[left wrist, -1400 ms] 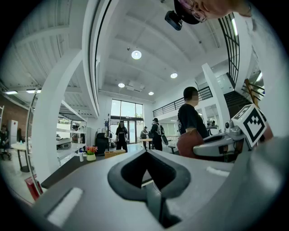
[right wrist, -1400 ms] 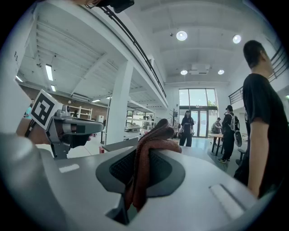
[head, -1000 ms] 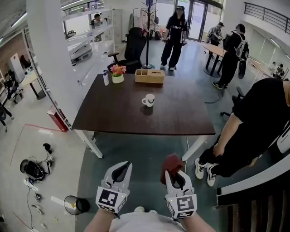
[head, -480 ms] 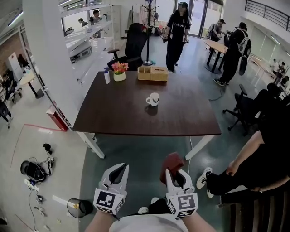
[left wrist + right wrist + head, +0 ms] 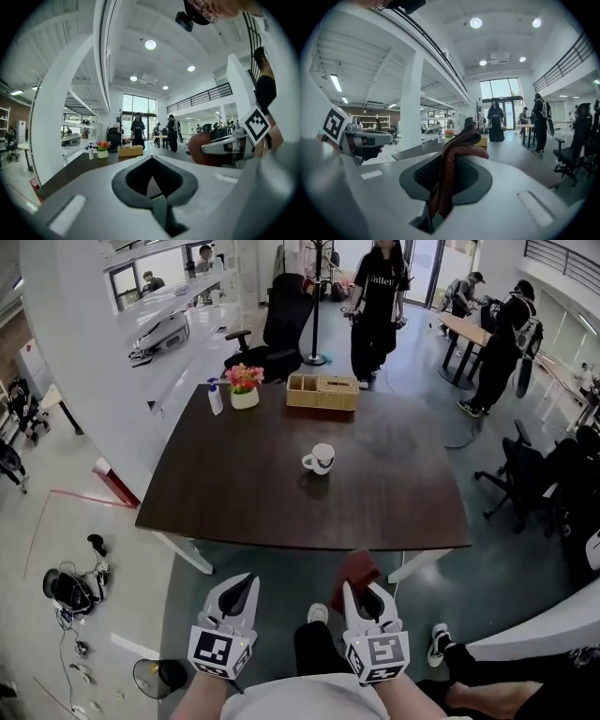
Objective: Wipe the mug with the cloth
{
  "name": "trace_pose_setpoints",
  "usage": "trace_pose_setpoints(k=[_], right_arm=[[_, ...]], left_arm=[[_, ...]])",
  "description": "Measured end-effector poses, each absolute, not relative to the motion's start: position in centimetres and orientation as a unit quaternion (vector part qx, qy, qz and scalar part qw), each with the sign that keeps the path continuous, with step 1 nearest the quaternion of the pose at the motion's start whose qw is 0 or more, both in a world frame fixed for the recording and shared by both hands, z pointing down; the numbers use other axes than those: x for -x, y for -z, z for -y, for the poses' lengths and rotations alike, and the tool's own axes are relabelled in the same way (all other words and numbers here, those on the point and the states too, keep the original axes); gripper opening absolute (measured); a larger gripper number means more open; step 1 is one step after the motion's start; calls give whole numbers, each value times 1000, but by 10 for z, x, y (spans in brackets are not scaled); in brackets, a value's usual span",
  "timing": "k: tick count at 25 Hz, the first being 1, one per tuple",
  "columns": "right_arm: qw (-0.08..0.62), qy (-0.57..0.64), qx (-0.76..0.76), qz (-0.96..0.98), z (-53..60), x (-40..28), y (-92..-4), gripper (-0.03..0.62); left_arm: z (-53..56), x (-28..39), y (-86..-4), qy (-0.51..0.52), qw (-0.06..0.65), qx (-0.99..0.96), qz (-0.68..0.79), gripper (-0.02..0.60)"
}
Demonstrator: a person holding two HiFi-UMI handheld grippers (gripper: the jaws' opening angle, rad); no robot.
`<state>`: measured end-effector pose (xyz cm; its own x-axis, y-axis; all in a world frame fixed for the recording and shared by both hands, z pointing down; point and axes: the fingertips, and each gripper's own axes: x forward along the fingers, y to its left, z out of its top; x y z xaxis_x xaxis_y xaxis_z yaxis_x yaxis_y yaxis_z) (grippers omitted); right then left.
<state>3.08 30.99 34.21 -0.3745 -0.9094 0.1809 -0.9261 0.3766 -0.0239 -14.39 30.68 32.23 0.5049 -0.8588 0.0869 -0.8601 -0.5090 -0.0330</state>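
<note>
A white mug (image 5: 320,458) stands near the middle of the dark brown table (image 5: 234,484). My right gripper (image 5: 361,591) is shut on a dark red cloth (image 5: 355,569), which bunches out past its tips; the right gripper view shows the cloth (image 5: 452,166) pinched between the jaws. My left gripper (image 5: 238,585) hovers beside it with its jaws together and nothing in them. Both grippers are held low, well short of the table's near edge. In the left gripper view the cloth (image 5: 202,149) and the right gripper show at the right.
On the table's far side are a wooden box (image 5: 322,391), a flower pot (image 5: 245,389) and a small spray bottle (image 5: 215,397). A black office chair (image 5: 277,329) stands behind the table. People stand at the back and right. A bin (image 5: 157,675) and cables lie on the floor at left.
The view has closed in on the table, and the mug now appears lower and nearer. The seated person at the right has slid out of view. Both grippers keep their hold and posture.
</note>
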Motion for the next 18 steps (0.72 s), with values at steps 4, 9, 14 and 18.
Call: trace_pose_setpoints(k=[4, 9, 14, 18], right_arm=[[73, -62, -549, 830, -225, -51, -345, 80], [84, -60, -538, 837, -134, -75, -355, 80], [100, -68, -526, 842, -66, -83, -365, 80], [113, -85, -513, 847, -28, -79, -383, 80]], left_arm=[[-224, 121, -327, -48, 13, -870, 490, 0], [-138, 88, -337, -53, 14, -879, 473, 0], [-75, 74, -350, -71, 13, -881, 467, 0], [-37, 73, -370, -94, 26, -881, 464, 0]])
